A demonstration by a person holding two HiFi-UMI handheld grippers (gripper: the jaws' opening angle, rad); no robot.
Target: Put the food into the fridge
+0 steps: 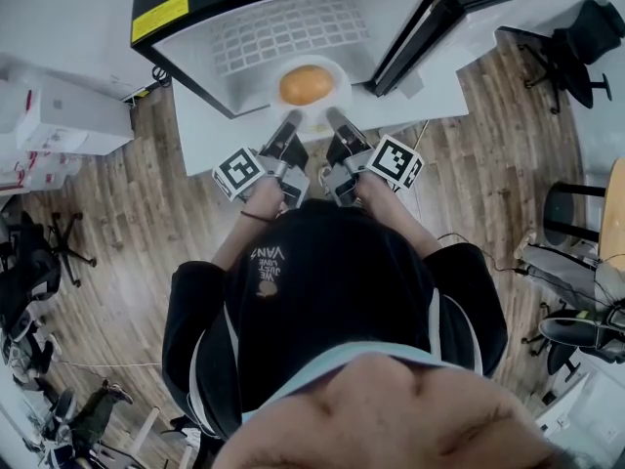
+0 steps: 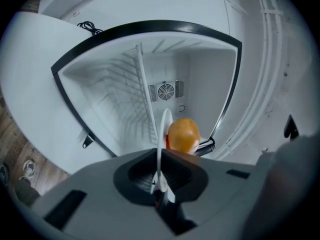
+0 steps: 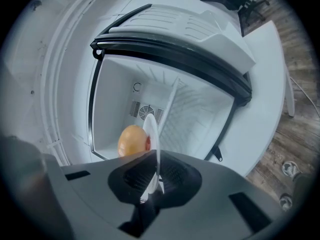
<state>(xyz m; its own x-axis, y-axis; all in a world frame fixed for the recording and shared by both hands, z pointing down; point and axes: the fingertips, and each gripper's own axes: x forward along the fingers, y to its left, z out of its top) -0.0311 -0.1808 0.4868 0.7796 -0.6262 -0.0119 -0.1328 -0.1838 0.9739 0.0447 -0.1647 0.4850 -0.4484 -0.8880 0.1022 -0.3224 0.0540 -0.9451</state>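
Observation:
A round orange-brown food (image 1: 306, 84) lies on a white plate (image 1: 338, 101) that I hold level in front of the open fridge (image 1: 293, 22). My left gripper (image 1: 293, 118) is shut on the plate's near left rim. My right gripper (image 1: 332, 115) is shut on its near right rim. In the left gripper view the plate (image 2: 164, 129) stands edge-on in the left gripper (image 2: 161, 181), with the food (image 2: 183, 134) to its right. In the right gripper view the plate (image 3: 152, 131) sits in the right gripper (image 3: 152, 184), with the food (image 3: 131, 140) to its left. Behind it I see the bare white fridge interior.
The fridge door (image 1: 459, 8) stands open to the right. A wire shelf (image 2: 142, 91) and a fan vent (image 2: 165, 90) are inside. The fridge rests on a white table (image 1: 210, 135). Black office chairs (image 1: 576, 52) stand at the right, white boxes (image 1: 59, 115) at the left.

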